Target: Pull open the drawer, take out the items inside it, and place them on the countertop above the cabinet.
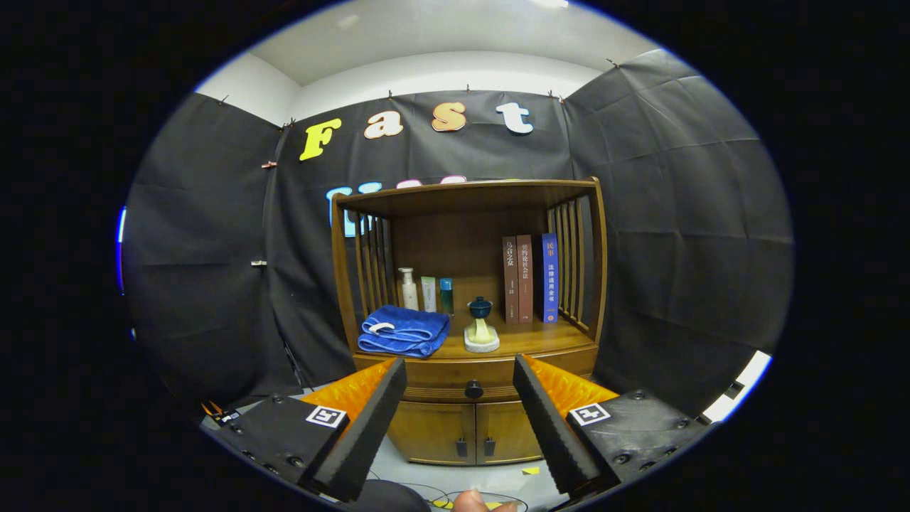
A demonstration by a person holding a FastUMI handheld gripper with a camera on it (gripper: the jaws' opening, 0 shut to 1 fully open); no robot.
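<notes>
Wooden drawer [469, 377] closed; tongs [461, 377] agape

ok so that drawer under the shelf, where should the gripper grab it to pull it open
Probably by the small round knob at the middle of the drawer front. It sticks out toward the camera, so come straight in from the front and close on its two sides. The gripper is open, with the knob framed between its fingers, some way off.

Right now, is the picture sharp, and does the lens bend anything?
Gripper view: the cabinet and drawer knob are sharp and evenly lit; fisheye bows the cabinet's posts outward; the open tool frames the knob, well short of it.
</notes>
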